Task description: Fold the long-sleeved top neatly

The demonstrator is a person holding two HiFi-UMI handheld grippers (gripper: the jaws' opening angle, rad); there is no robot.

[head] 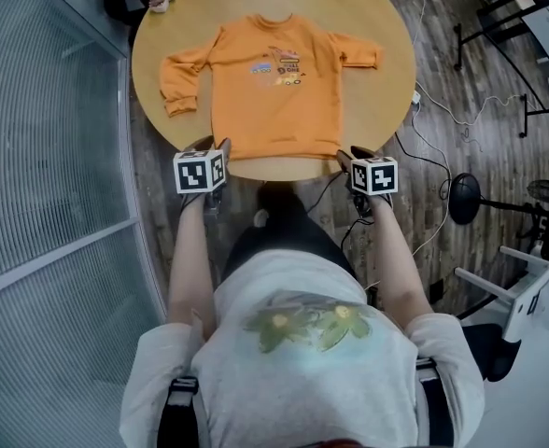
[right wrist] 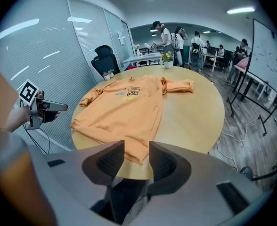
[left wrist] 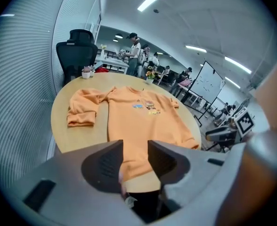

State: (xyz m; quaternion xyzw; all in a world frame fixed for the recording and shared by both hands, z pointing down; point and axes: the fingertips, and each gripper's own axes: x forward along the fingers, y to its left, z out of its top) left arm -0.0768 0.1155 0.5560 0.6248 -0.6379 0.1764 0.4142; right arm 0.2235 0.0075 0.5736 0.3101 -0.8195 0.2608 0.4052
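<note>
An orange long-sleeved top (head: 274, 87) lies flat, print side up, on a round wooden table (head: 387, 91). Its collar is at the far side and its hem runs along the near edge. One sleeve bends down at the left (head: 176, 87); the other lies short toward the right (head: 358, 57). My left gripper (head: 211, 146) hovers by the hem's left corner and my right gripper (head: 351, 154) by the right corner. In the left gripper view the left gripper (left wrist: 135, 157) is open with the hem (left wrist: 138, 166) seen beyond the gap, untouched. The right gripper (right wrist: 136, 157) is likewise open above the hem corner (right wrist: 136, 149).
A ribbed glass partition (head: 41, 138) runs close along the table's left. Cables (head: 443, 110) and a black round stand base (head: 464, 197) lie on the wood floor at the right. A black office chair (left wrist: 77, 51) and small items (left wrist: 87, 72) are at the table's far edge. People stand in the background.
</note>
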